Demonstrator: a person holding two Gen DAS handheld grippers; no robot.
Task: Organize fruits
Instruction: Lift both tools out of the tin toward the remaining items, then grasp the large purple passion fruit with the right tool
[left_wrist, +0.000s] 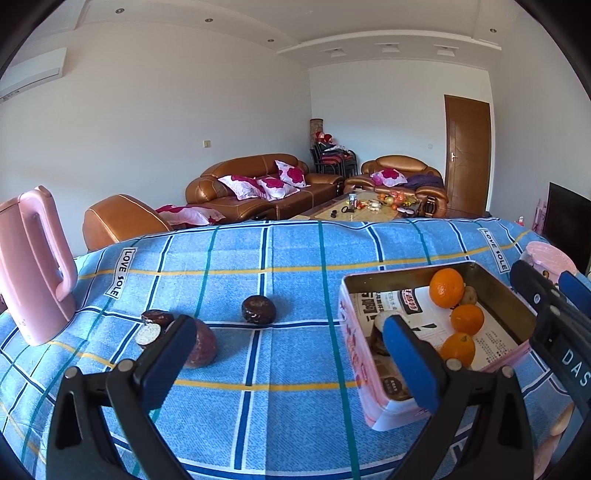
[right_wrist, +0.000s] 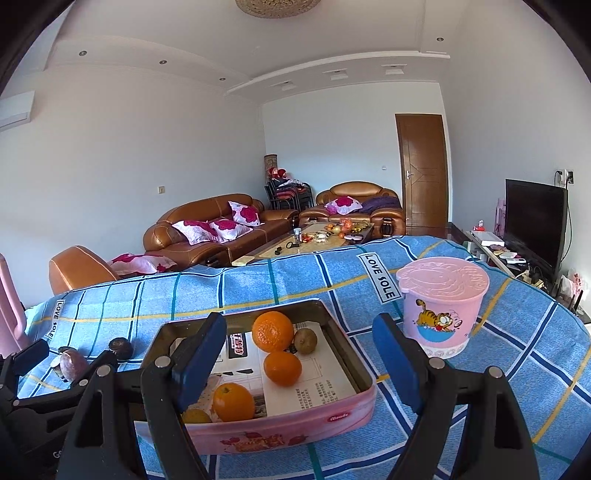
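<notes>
**Hand-held grippers hang empty over a half-sorted spread of fruit**

Left hand-held gripper (left_wrist: 291, 347) has its blue pads wide apart with nothing between them, aimed across the bench (left_wrist: 280, 258), probably lining up on the loose dark fruit. Right hand-held gripper (right_wrist: 299, 354) is likewise spread and holds nothing, hovering over the near edge of the tin.

A blue checked cloth (left_wrist: 236, 424) covers the bench, likely to keep round fruit from rolling; its sewn labels read "LOVE SOLE". At the left edge stands a pink kettle (left_wrist: 33, 266), upright and clear of the work. At the far right sits a pink lidded tub (right_wrist: 441, 306) printed with an orange cartoon cat, well apart from the fruit.

The open pink tin (right_wrist: 343, 417) serves as the collecting place: it is lined with printed paper, too small to read, and a small oval mark on its front wall is not legible. Inside lie three oranges (right_wrist: 272, 331) in a loose row, with a kiwi (right_wrist: 305, 340) touching the farthest one.

Still outside, to the left of the tin, are three dark fruits: one (left_wrist: 258, 309) alone on the cloth, and two (left_wrist: 201, 343) close together beside the left pad, so sorting looks partly done.
</notes>
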